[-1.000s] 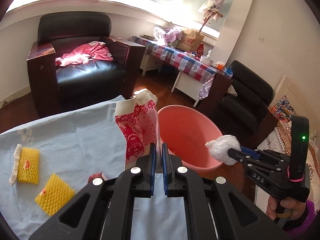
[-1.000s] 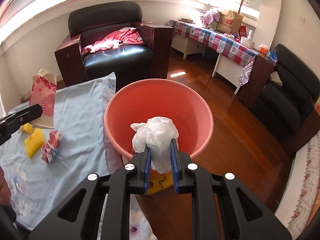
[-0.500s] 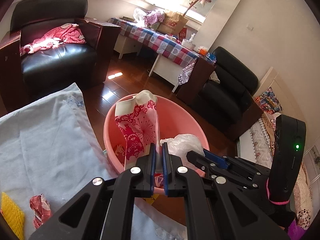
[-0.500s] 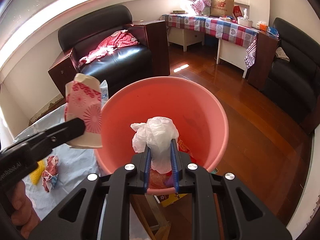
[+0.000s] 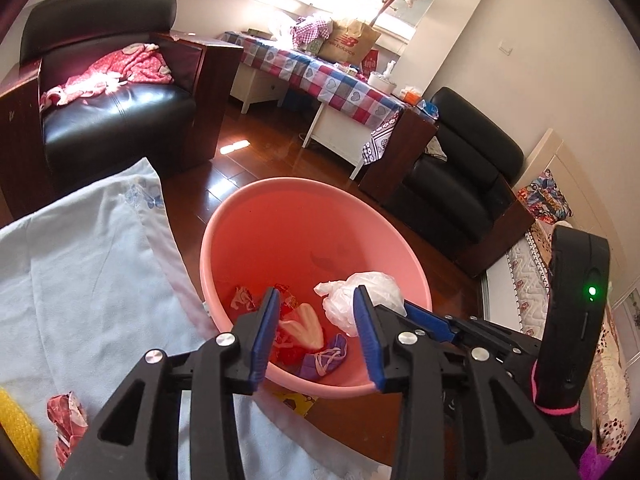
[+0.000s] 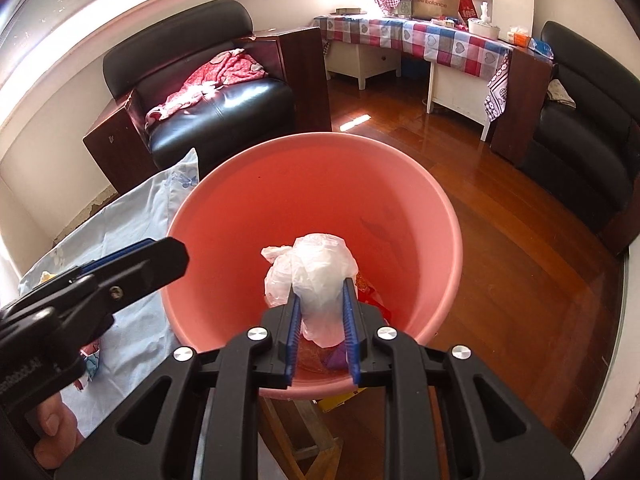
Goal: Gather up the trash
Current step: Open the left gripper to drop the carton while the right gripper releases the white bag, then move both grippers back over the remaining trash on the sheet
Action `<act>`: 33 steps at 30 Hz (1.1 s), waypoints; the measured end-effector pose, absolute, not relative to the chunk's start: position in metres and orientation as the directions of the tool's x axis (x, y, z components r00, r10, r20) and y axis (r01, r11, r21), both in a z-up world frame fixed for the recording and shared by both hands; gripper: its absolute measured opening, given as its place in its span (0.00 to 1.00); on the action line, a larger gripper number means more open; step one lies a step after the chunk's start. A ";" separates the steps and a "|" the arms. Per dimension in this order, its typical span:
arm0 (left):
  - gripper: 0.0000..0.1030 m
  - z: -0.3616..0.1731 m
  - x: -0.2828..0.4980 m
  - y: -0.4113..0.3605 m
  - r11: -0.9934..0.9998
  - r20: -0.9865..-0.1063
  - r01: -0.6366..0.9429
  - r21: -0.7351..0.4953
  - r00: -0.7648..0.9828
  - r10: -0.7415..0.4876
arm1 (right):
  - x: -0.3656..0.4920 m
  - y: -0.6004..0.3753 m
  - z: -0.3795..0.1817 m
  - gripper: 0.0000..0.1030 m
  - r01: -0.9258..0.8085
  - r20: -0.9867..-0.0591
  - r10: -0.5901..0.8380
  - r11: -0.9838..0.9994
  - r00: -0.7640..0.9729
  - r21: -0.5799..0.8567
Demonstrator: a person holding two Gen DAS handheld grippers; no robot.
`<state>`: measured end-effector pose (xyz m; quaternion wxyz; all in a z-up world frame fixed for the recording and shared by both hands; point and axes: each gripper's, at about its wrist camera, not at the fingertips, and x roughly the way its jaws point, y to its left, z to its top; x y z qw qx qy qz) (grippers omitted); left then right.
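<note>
**Bag hanging over the bin, one drop already made**

The right hand-held gripper (image 6: 320, 320) is pinching a crumpled white plastic bag (image 6: 310, 270) between its blue pads, and its jaws have just been easing apart with the bag between them. It is hovering over the pink bin (image 6: 448, 220), inside the rim. The left hand-held gripper (image 5: 316, 332) is standing open over the near left side of the bin with nothing between its pads; its jaws have just been opening. A red-and-white paper carton (image 5: 298, 326) is lying among the scraps at the bottom.

The bag looks light and springy, so it may be clinging to a pad as the jaws part, or drifting toward the near rim and spilling onto the floor. The two tools are also working close together and could be knocking each other.

To the left, a pale blue cloth (image 5: 80, 280) is covering the tabletop, with a red crumpled wrapper (image 5: 66, 420) and a yellow foam net (image 5: 16, 428) waiting on it. Beyond lie wood floor (image 6: 520, 240), a black armchair (image 6: 212, 100) and a checked table (image 6: 440, 44).
</note>
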<state>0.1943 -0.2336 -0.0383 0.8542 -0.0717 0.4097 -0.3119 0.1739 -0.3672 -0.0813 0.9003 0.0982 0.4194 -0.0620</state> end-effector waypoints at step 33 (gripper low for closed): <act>0.61 -0.002 0.121 -0.156 0.890 -0.616 0.421 -0.175 0.659 -0.433 | 0.135 -0.323 -0.061 0.31 0.058 -0.726 0.096 0.981 0.681 0.184</act>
